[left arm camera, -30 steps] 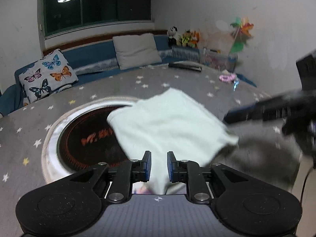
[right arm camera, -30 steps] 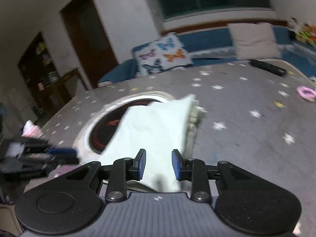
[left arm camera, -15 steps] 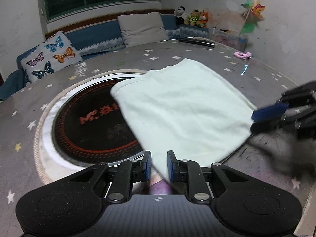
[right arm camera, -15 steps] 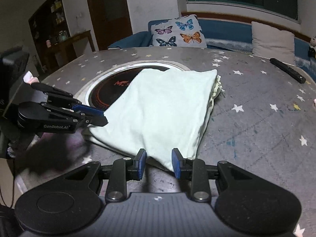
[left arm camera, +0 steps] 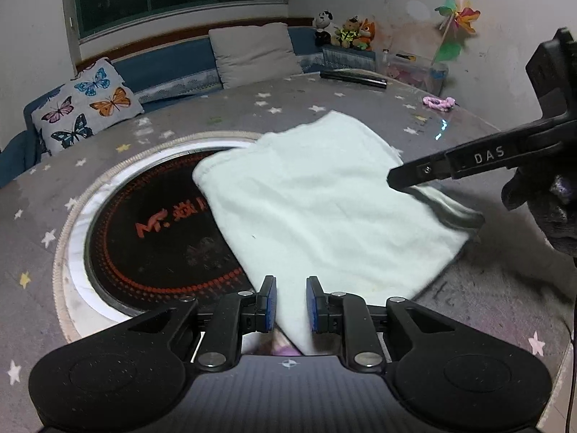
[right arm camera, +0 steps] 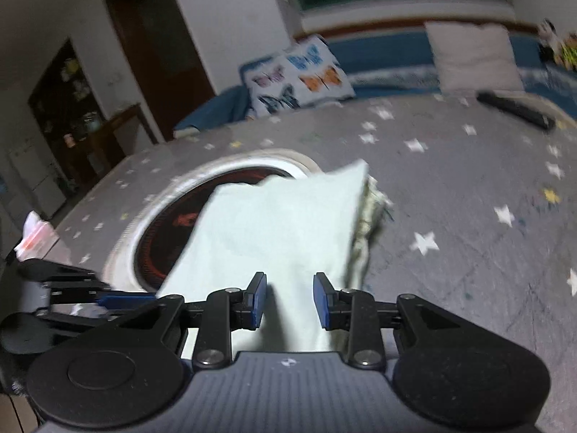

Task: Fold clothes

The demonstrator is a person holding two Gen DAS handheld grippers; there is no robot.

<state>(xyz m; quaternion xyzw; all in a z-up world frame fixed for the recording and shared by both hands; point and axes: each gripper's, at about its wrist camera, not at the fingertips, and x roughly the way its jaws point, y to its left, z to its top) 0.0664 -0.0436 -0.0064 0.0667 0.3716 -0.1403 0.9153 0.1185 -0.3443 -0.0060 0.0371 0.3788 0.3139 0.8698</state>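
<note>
Pale cloth (left arm camera: 324, 202) lifted again since half a second ago; left gripper (left arm camera: 291, 305) and right gripper (right arm camera: 290, 300) fingers slightly spread around near corners, apparently pinching; next fold starting

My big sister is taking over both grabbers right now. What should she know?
Left gripper: fingers apart, a corner of the pale green cloth between them; a firm pinch can't be confirmed.
Right gripper: same, with another corner of the cloth between its fingers.
Cloth: already folded over, lying partly on the dark round plate in the star-patterned table.
Left to do: finish the fold, then let go.
</note>
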